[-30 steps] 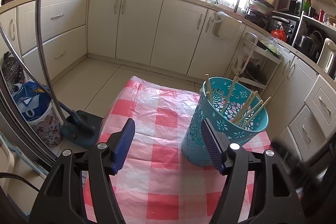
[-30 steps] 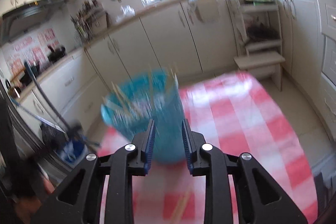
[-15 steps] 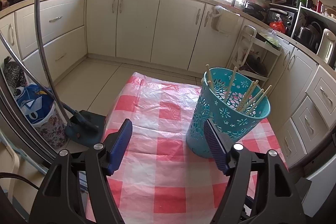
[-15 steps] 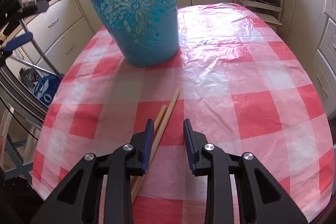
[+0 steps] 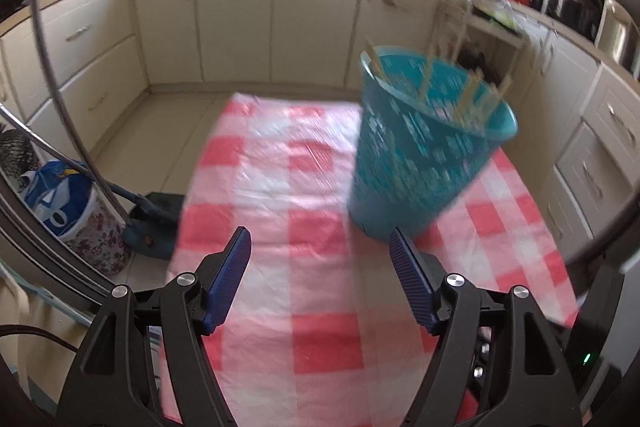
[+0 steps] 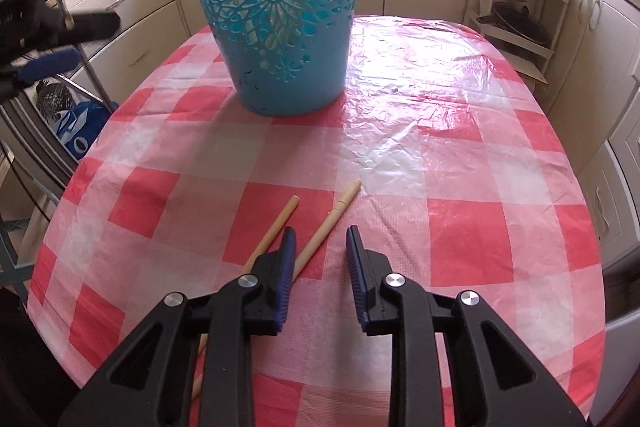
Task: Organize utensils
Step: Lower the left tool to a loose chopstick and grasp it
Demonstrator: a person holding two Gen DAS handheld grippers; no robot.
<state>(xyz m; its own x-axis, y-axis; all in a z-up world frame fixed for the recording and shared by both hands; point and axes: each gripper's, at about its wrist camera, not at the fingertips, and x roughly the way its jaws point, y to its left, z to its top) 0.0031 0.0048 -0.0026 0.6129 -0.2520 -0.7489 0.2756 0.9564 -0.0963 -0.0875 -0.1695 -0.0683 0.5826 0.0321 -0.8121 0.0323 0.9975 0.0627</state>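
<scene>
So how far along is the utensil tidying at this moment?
Mostly done: several chopsticks already stand in the teal basket. In hand: nothing. The right tool is open, low over two loose chopsticks lying on the checked tablecloth; the left tool is open and empty. Left: picking up those two and dropping them in the basket.

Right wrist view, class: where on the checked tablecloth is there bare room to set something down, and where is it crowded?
Free: the wide stretch of tablecloth right of the teal basket, out to the table's right edge. Crowded: the near-left part, where two chopsticks lie beside the right gripper; the basket fills the far left.
</scene>
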